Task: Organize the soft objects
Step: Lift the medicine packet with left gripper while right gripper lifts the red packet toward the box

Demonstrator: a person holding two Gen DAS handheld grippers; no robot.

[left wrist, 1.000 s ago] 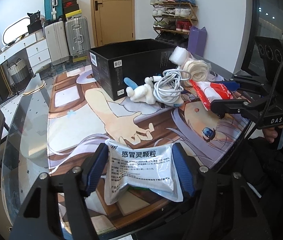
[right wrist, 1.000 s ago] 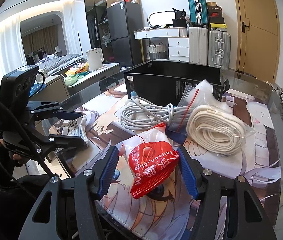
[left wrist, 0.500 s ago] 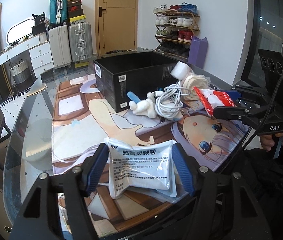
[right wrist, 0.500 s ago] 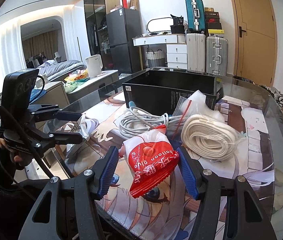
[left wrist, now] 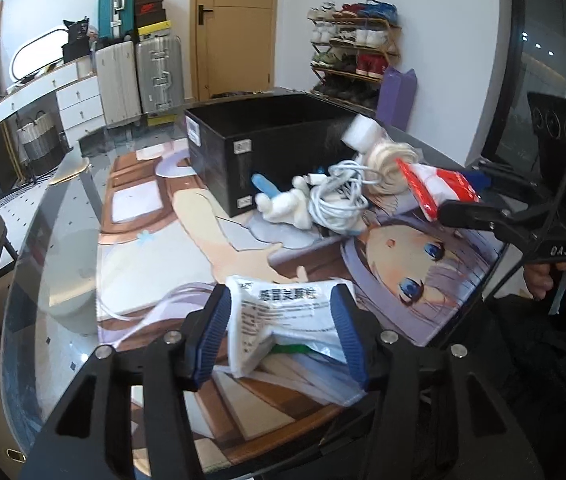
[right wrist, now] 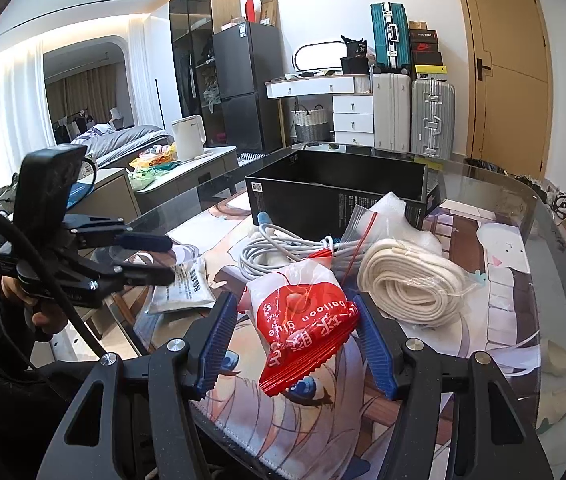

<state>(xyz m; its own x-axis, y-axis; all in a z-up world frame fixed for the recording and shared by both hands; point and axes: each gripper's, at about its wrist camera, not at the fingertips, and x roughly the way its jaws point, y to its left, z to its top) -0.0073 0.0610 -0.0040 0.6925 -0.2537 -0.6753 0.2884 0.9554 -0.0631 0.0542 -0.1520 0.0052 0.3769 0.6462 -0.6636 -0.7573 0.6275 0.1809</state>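
The left gripper (left wrist: 281,334), whose jaws have just been closing, squeezes the white pouch (left wrist: 283,320) above the mat (left wrist: 423,264), the right gripper (right wrist: 297,344) holds the red packet (right wrist: 303,324), and either soft bag may slip before the box (right wrist: 339,188).

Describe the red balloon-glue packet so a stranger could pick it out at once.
Start at the black box on the printed mat. In front of it lie a white cable coil and bagged cream rope. The red-and-white packet sits between the right gripper pads, the only red item.
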